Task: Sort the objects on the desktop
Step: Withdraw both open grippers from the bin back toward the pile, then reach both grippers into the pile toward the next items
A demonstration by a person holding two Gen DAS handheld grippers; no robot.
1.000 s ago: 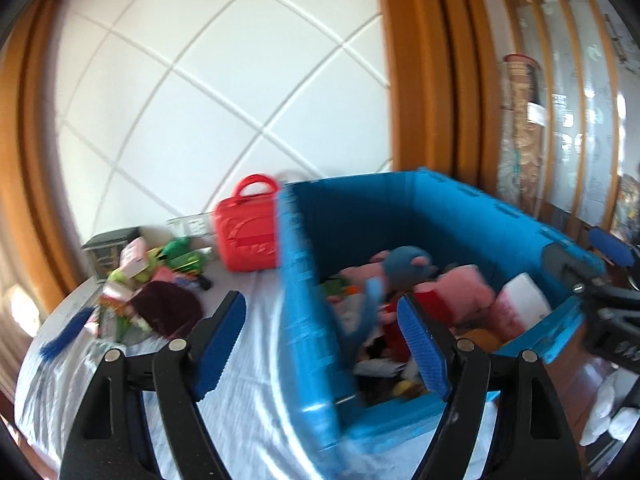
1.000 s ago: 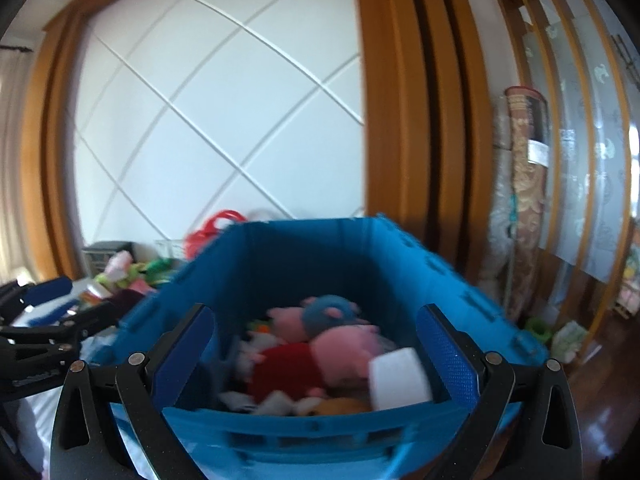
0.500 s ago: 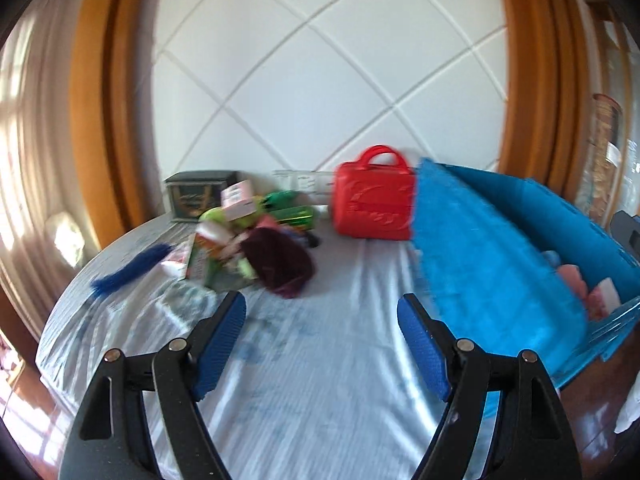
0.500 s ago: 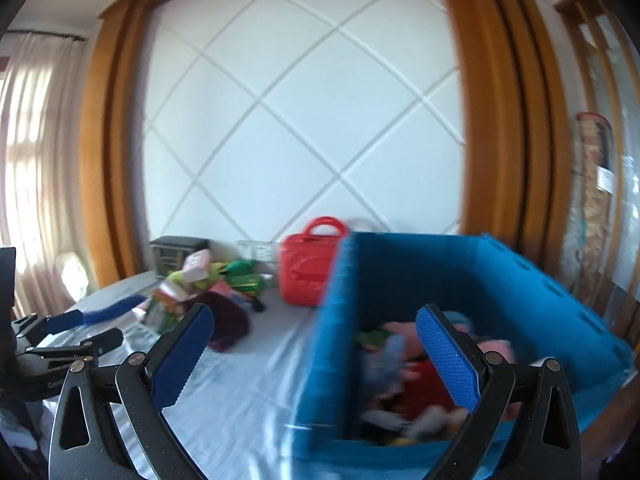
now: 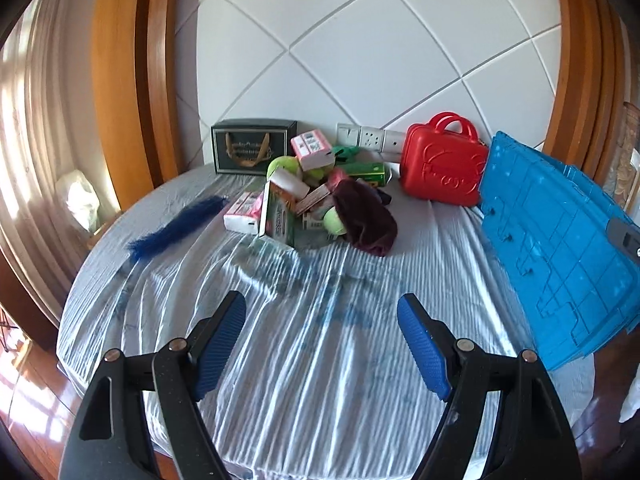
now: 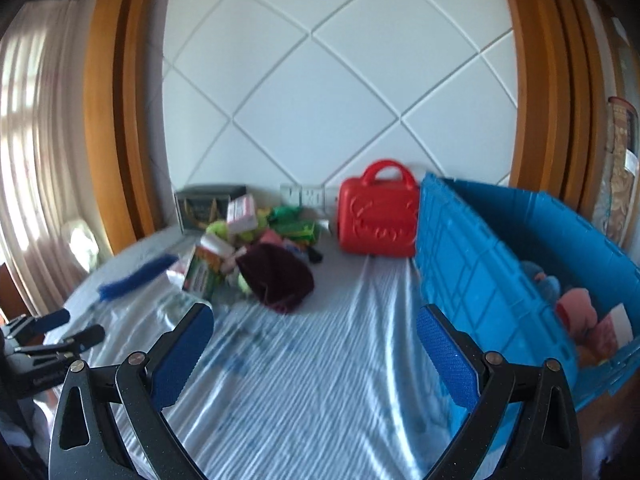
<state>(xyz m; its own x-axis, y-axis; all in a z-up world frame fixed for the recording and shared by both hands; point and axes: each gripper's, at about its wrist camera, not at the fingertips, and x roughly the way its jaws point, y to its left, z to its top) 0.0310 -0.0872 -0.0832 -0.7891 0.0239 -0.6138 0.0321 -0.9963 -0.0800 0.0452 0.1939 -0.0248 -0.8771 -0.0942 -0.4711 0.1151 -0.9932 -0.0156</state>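
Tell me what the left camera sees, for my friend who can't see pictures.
An open, empty claw hangs over a striped sheet on a table. At the far side sits a pile of toys and boxes, with a red case next to it. A blue bin stands on the right.

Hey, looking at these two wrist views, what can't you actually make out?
- Blue plastic crate: right wrist view shows only some plush toys; its near wall hides the rest. Left wrist view shows just the outer wall.
- Pile of small boxes and balls: labels too small; blurred in right view.
- Dark maroon cloth covers whatever lies underneath.
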